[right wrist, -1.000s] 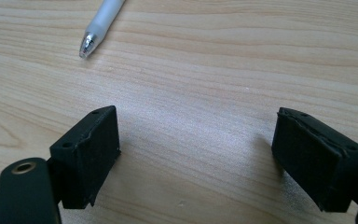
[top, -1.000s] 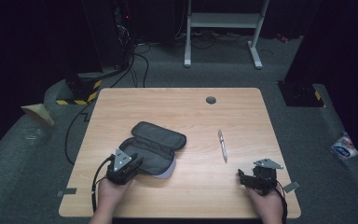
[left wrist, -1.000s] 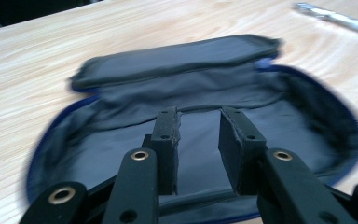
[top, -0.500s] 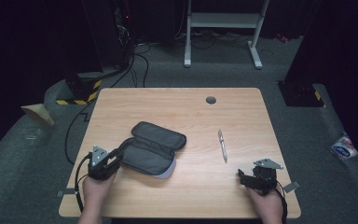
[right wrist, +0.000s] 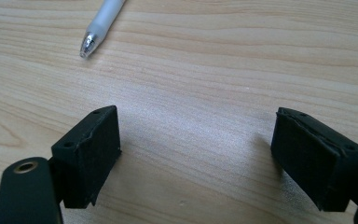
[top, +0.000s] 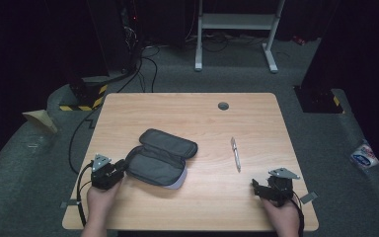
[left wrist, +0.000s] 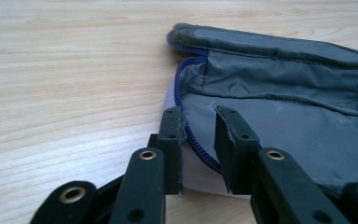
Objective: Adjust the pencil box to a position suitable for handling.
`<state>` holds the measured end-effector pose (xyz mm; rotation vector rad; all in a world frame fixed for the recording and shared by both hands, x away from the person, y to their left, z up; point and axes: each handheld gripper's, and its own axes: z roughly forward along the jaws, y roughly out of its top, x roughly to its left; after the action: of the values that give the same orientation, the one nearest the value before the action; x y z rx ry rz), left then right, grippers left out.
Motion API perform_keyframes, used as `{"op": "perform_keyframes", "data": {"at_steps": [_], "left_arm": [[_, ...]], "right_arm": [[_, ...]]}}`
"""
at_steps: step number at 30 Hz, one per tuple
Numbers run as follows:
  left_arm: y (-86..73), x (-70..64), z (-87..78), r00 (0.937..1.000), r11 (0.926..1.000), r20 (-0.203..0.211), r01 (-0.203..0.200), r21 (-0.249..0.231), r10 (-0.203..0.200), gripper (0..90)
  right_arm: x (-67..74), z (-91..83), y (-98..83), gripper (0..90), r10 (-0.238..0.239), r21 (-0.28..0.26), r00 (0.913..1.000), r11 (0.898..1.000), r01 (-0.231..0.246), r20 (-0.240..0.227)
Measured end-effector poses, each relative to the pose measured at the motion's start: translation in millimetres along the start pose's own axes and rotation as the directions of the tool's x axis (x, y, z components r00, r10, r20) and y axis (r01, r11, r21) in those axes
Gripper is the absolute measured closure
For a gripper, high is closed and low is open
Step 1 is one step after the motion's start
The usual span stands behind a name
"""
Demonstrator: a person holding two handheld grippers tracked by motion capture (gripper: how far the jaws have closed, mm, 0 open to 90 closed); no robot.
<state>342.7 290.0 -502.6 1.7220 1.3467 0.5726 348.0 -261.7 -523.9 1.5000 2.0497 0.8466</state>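
The left gripper sits at the near left end of the open grey fabric pencil case with blue zip, which lies left of centre on the light wood-grain table. Its jaws have just been closing and now straddle the zipped rim with a narrow gap remaining; the pads do not yet appear to press the fabric, so the case is not gripped. The right gripper rests low over bare wood at the near right, jaws spread wide and holding nothing, with the white translucent pen lying just ahead of it, well apart from the case.

Risk, in my judgement: the soft rim may fold or slip out as the jaws close, leaving a pinch on the zip tape alone. A pull could then drag the whole case across the smooth top.

The table carries a round cable grommet. It stands on grey carpet in a dark room, with black cables and a white metal frame behind.
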Motion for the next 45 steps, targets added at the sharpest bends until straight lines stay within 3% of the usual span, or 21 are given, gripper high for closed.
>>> {"op": "perform_keyframes", "data": {"at_steps": [7, 8, 13, 14, 15, 16, 19, 22, 26, 33, 38, 45], "left_arm": [[-1.9, -17.5, 5.2, 0.9977, 0.9981, 0.043, -0.054, 0.028, 0.053, 75.2], [-2.0, -21.2, 6.2, 0.9965, 0.9973, 0.053, -0.066, 0.033, 0.064, 75.3], [-1.6, -38.7, 10.0, 0.9903, 0.9943, 0.101, -0.100, 0.037, 0.095, 75.5], [-1.4, -43.1, 10.9, 0.9881, 0.9927, 0.109, -0.114, 0.042, 0.109, 75.5], [-0.6, -54.7, 13.4, 0.9818, 0.9883, 0.129, -0.146, 0.045, 0.139, 75.4], [-0.6, -54.7, 13.4, 0.9818, 0.9883, 0.129, -0.146, 0.045, 0.139, 75.4], [0.5, -71.8, 17.2, 0.9722, 0.9839, 0.166, -0.174, 0.041, 0.165, 75.2], [0.7, -89.7, 21.7, 0.9605, 0.9728, 0.172, -0.228, 0.037, 0.219, 74.5], [0.5, -105.3, 27.9, 0.9512, 0.9643, 0.173, -0.264, 0.025, 0.255, 74.7], [0.8, -109.6, 29.6, 0.9486, 0.9619, 0.172, -0.273, 0.019, 0.266, 74.8], [1.8, -107.7, 29.3, 0.9492, 0.9632, 0.173, -0.269, 0.011, 0.263, 75.8], [1.9, -105.1, 28.1, 0.9586, 0.9699, 0.150, -0.243, -0.010, 0.242, 72.1]], "right_arm": [[-1.2, -2.0, -1.4, 23.4, -0.014, -0.013, 0.9999, 1.000, 0.014, -0.005], [-1.5, -4.6, -2.6, 28.0, -0.021, -0.019, 0.9994, 1.000, 0.021, -0.029], [2.0, -10.6, -2.4, 32.4, -0.015, -0.058, 0.9980, 0.998, 0.011, -0.061], [2.9, -11.3, -1.8, 32.5, -0.021, -0.070, 0.9975, 0.997, 0.016, -0.068], [9.1, -13.2, 0.1, 32.3, -0.039, -0.091, 0.9972, 0.995, 0.034, -0.063], [9.1, -13.2, 0.1, 32.3, -0.039, -0.091, 0.9972, 0.995, 0.034, -0.063], [16.0, -14.1, 1.7, 32.0, -0.061, -0.102, 0.9957, 0.993, 0.053, -0.071], [25.3, -16.8, 3.3, 32.1, -0.078, -0.114, 0.9933, 0.991, 0.068, -0.085], [36.0, -20.6, 7.1, 33.1, -0.100, -0.137, 0.9898, 0.987, 0.085, -0.102], [52.9, -24.5, 10.5, 34.3, -0.107, -0.153, 0.9851, 0.984, 0.086, -0.134], [68.2, -26.5, 15.5, 34.9, -0.128, -0.179, 0.9770, 0.979, 0.097, -0.171], [93.7, -12.9, 33.3, 37.4, -0.141, -0.185, 0.9712, 0.977, 0.105, -0.192]]}}
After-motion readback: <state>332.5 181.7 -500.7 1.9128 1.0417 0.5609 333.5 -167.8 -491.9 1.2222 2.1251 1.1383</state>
